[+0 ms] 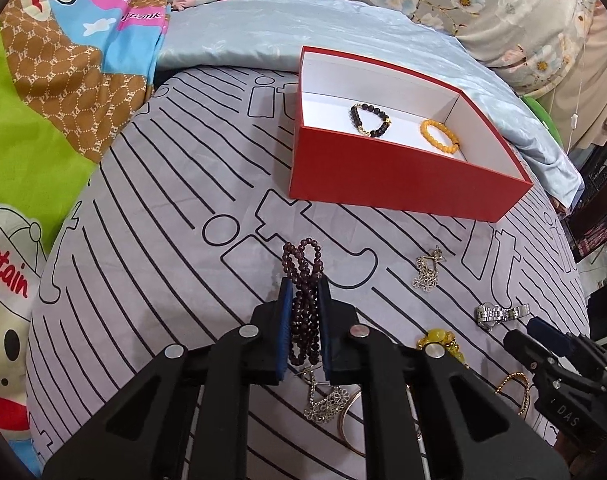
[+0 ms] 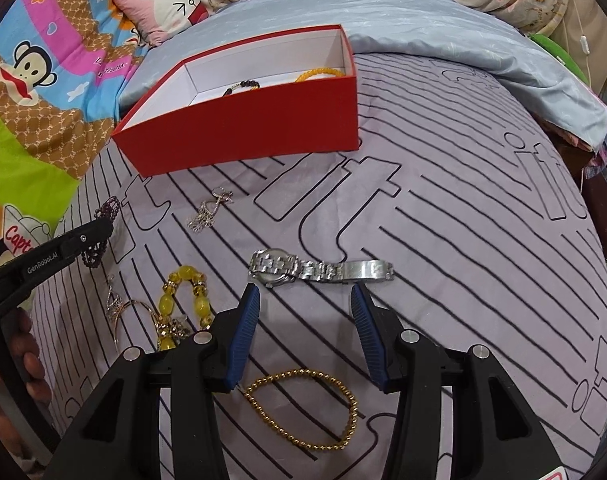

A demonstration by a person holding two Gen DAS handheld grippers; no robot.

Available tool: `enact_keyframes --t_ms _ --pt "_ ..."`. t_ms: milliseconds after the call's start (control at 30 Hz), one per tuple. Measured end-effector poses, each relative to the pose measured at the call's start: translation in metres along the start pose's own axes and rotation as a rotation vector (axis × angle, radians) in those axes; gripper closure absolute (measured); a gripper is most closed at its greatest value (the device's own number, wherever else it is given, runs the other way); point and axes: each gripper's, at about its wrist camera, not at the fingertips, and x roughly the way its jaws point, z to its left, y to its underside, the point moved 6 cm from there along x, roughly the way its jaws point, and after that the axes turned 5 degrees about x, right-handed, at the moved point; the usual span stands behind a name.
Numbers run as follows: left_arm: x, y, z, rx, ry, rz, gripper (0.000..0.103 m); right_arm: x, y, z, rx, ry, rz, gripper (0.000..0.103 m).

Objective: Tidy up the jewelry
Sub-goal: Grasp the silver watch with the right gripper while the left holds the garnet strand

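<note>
My left gripper [image 1: 304, 286] is shut on a dark purple bead strand [image 1: 303, 308], held just above the bed. A red box [image 1: 403, 184] with a white inside lies ahead to the right; it holds a dark bead bracelet [image 1: 370, 120] and an orange bead bracelet [image 1: 440, 135]. My right gripper [image 2: 305, 294] is open and empty, just short of a silver watch [image 2: 319, 269]. A gold bead bracelet [image 2: 303, 408] lies under it. The left gripper [image 2: 99, 232] also shows at the left of the right wrist view.
Silver flower earrings [image 2: 209, 210] lie before the box [image 2: 239, 124]. A yellow bead bracelet [image 2: 183, 304], a thin gold bangle and another silver earring [image 2: 113, 300] lie at the left. All rest on a striped lilac sheet [image 2: 463, 240]. Pillows and a cartoon blanket ring it.
</note>
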Motion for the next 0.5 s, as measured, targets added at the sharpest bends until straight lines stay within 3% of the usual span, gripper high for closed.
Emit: enact_keyframes --t_ms 500 --pt "0.006 0.006 0.004 -0.010 -0.007 0.019 0.092 0.019 -0.014 0.008 0.012 -0.032 0.002 0.055"
